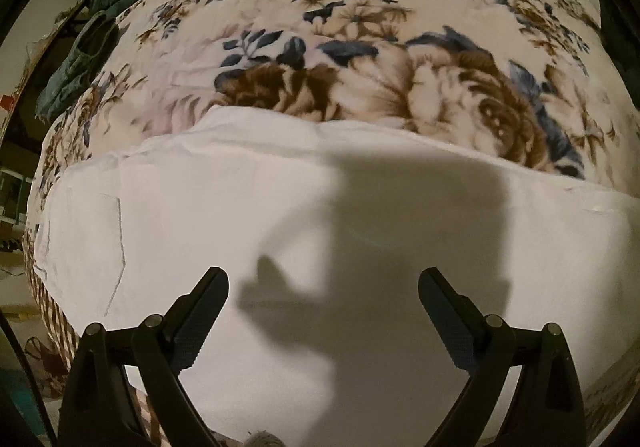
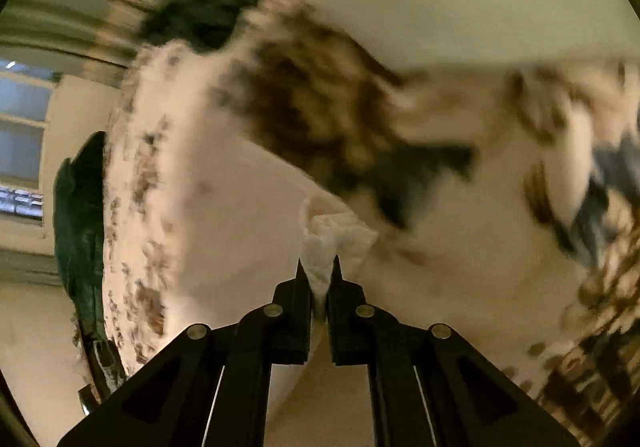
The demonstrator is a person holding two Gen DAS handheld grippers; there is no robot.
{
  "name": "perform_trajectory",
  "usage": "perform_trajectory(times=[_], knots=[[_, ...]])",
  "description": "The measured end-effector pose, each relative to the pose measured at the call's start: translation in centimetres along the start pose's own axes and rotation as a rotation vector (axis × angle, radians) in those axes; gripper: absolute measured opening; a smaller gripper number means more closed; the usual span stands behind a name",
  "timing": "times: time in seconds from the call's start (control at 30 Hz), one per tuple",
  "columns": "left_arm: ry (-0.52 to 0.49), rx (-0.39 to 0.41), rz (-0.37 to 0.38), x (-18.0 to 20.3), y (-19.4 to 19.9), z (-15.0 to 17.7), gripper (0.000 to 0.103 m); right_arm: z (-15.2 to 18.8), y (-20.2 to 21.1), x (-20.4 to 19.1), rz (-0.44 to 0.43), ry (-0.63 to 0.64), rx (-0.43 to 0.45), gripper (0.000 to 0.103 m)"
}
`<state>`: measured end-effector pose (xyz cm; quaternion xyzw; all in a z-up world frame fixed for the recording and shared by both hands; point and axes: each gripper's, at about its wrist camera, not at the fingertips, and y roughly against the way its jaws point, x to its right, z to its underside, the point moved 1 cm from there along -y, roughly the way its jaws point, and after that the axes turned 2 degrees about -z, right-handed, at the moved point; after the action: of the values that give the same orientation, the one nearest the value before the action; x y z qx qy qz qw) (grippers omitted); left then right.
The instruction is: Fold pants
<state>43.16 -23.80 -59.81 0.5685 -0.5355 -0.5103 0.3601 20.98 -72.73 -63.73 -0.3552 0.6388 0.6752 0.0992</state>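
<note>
On the bed, white pants [image 1: 280, 215] lie spread flat over a floral blanket [image 1: 360, 47], a dark green garment [image 1: 76, 75] hanging off its far left edge. Left gripper [image 1: 323, 311] hovers above the white fabric, jaws wide apart, nothing between them. Right gripper [image 2: 320, 271]: jaws nearly together, clamped on a bunched fold of the pants [image 2: 324, 243] (right view is motion-blurred).
</note>
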Motion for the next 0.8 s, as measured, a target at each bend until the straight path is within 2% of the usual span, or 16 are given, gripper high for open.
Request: perform_trajectory(times=[0.03,0.07,0.17,0.27,0.33,0.37,0.43,0.5,0.57,0.67,0.73,0.8], knots=[[-0.003,0.001,0.0,0.0,0.1,0.1,0.098,0.1,0.5,0.6,0.011,-0.043,-0.009,0.025],[-0.007,0.004,0.0,-0.1,0.2,0.2,0.098,0.1,0.9,0.9,0.017,-0.063,-0.008,0.031],[-0.015,0.016,0.003,-0.1,0.8,0.3,0.098,0.2,3.9,0.0,0.064,-0.067,0.045,0.034],[-0.012,0.041,0.011,-0.1,1.6,-0.4,0.098,-0.1,5.4,-3.2,0.119,0.04,0.076,0.035],[-0.009,0.055,0.018,0.1,1.9,-1.1,0.098,-0.5,5.2,-5.7,0.164,0.121,0.062,0.059],[-0.009,0.061,0.019,0.2,2.0,-1.5,0.098,-0.8,4.8,-7.2,0.186,0.17,0.054,0.06],[-0.009,0.078,0.008,0.3,2.2,-2.2,0.098,-0.9,3.0,-10.6,0.2,0.279,-0.01,0.06],[-0.007,0.09,-0.002,0.1,2.1,-2.8,0.098,0.8,-0.7,-15.2,0.193,0.463,-0.171,0.06],[-0.004,0.09,-0.016,-0.3,1.9,-3.4,0.098,4.1,-4.3,-20.3,0.193,0.707,-0.3,0.06],[0.008,0.073,-0.039,-1.3,0.9,-3.9,0.098,11.4,-9.7,-27.3,0.232,1.122,-0.477,0.06],[0.022,0.059,-0.053,-2.2,0.2,-4.0,0.097,14.7,-12.5,-29.6,0.243,1.27,-0.54,0.058],[0.042,0.045,-0.061,-3.1,-0.4,-4.0,0.098,16.7,-15.2,-30.9,0.274,1.344,-0.574,0.048]])
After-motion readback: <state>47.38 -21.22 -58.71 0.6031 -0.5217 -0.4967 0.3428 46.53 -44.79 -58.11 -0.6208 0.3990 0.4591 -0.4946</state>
